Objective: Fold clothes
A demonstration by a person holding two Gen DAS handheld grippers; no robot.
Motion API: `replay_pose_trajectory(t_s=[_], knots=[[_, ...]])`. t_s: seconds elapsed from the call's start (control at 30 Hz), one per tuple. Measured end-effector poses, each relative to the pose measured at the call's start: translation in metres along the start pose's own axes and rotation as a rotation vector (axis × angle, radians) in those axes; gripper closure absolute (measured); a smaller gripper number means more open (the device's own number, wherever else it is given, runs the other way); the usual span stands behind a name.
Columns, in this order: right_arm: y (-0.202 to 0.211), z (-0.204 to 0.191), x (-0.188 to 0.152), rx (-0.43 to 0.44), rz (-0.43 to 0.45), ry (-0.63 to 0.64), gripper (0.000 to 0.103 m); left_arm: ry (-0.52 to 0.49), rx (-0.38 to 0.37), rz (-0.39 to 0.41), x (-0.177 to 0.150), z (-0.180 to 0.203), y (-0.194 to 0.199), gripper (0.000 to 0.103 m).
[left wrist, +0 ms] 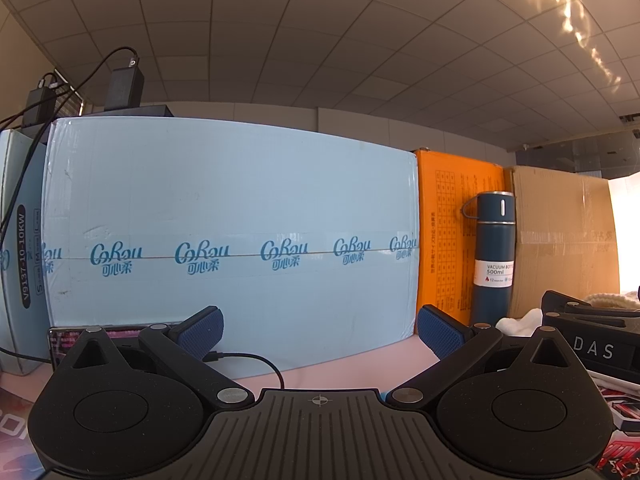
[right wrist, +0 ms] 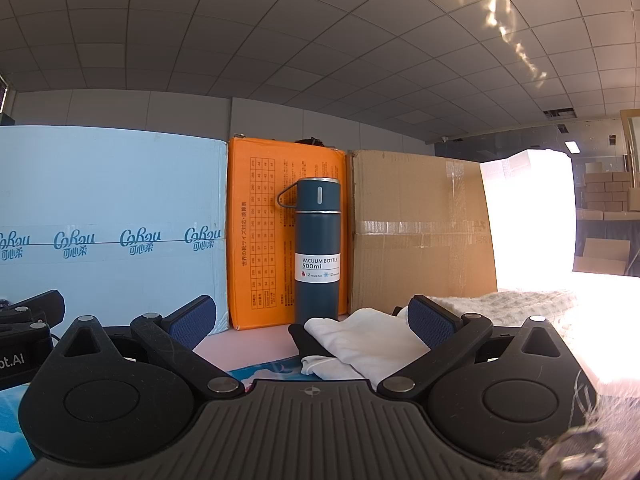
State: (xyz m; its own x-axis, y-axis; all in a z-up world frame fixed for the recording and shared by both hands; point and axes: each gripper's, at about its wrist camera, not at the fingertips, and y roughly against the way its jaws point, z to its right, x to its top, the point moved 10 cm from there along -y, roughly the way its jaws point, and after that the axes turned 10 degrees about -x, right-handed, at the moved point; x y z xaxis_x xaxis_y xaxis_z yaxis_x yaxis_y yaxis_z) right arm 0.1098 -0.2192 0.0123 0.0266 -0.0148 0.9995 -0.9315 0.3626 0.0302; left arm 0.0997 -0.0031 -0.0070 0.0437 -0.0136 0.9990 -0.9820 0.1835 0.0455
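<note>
A white garment (right wrist: 360, 344) with a black part (right wrist: 306, 342) lies crumpled on the pink table, just ahead of my right gripper (right wrist: 314, 326); its right pad touches or overlaps the cloth. That gripper is open and holds nothing. A fluffy cream garment (right wrist: 516, 304) lies further right. My left gripper (left wrist: 320, 332) is open and empty, low over the table, facing a pale blue box. The white cloth shows at the right edge of the left wrist view (left wrist: 520, 320), beside the other gripper's body (left wrist: 592, 340).
A pale blue carton (left wrist: 232, 216), an orange box (right wrist: 272, 232) and a brown cardboard box (right wrist: 420, 228) stand in a row along the back. A dark blue vacuum bottle (right wrist: 318, 248) stands before them. A phone (left wrist: 80, 338) with a cable (left wrist: 256, 360) lies at left.
</note>
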Motion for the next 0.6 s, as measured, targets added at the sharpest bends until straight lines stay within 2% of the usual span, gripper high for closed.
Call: replay_pose_trajectory(t_s=[0.6], knots=[[0.0004,0.0003,-0.0005,-0.010,-0.002,-0.001,0.000,-0.007,-0.008,0.000,0.0008,0.0017,0.0000,0.000]])
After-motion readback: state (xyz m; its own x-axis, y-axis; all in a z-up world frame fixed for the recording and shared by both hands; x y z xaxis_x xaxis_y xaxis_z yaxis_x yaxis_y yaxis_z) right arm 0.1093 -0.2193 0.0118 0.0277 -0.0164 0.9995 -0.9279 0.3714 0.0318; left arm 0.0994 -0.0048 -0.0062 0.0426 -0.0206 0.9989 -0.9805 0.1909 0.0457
